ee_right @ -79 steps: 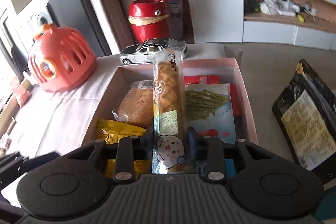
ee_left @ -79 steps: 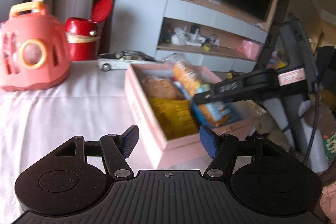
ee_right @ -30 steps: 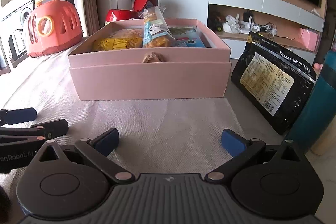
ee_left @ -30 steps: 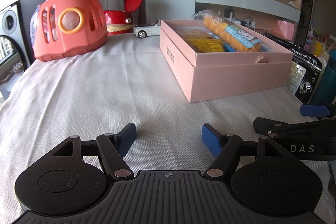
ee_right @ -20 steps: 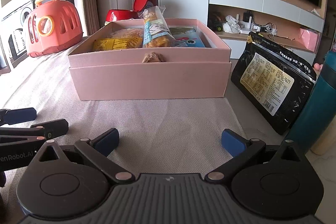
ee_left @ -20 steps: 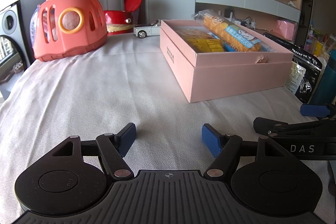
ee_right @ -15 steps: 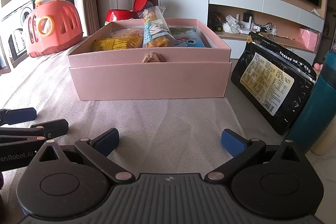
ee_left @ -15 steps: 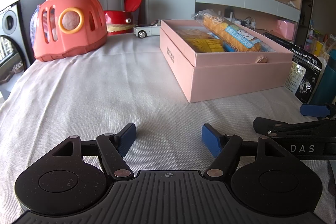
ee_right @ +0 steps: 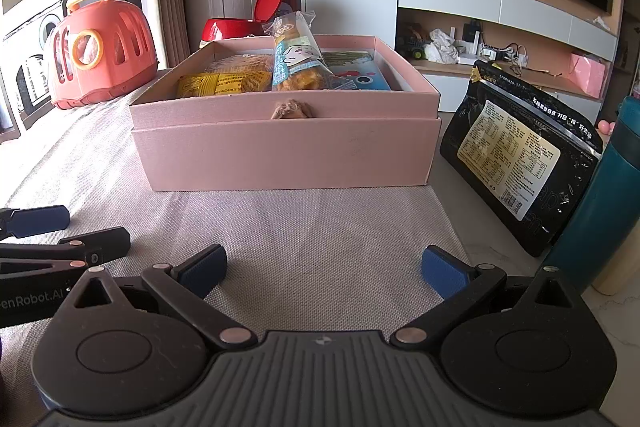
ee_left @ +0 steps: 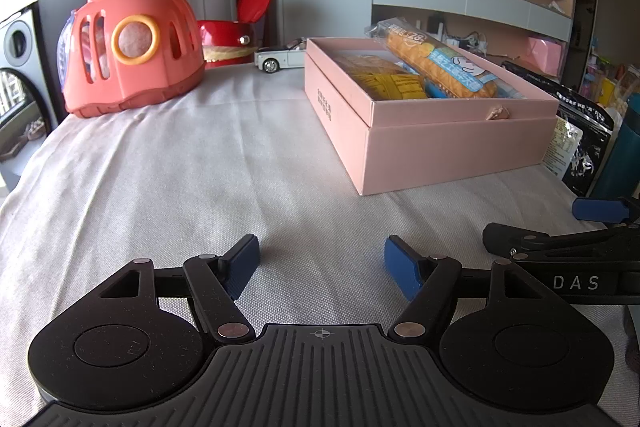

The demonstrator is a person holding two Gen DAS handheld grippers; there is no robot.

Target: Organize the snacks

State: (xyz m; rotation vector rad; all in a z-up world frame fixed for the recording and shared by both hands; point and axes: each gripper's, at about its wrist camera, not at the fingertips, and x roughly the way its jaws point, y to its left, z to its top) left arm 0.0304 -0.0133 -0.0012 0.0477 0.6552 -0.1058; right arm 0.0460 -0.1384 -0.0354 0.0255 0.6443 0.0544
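Both tools rest low on the table (ee_left: 168, 163), the left tool (ee_left: 320, 261) and right tool (ee_right: 322, 269) spread and empty. The snacks (ee_right: 294, 63) lie packed in the pink box (ee_right: 288, 155) at frame centre, likely sorted; a black bag (ee_right: 516, 151) leans outside at right.

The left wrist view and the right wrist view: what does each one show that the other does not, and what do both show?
Only the left wrist view shows the white toy car. Only the right wrist view shows the label of the black snack bag in full and the green-printed packet. Both show the pink box, the long bread snack lying on top, the orange carrier, and both hand-held grippers open and empty: left, right.
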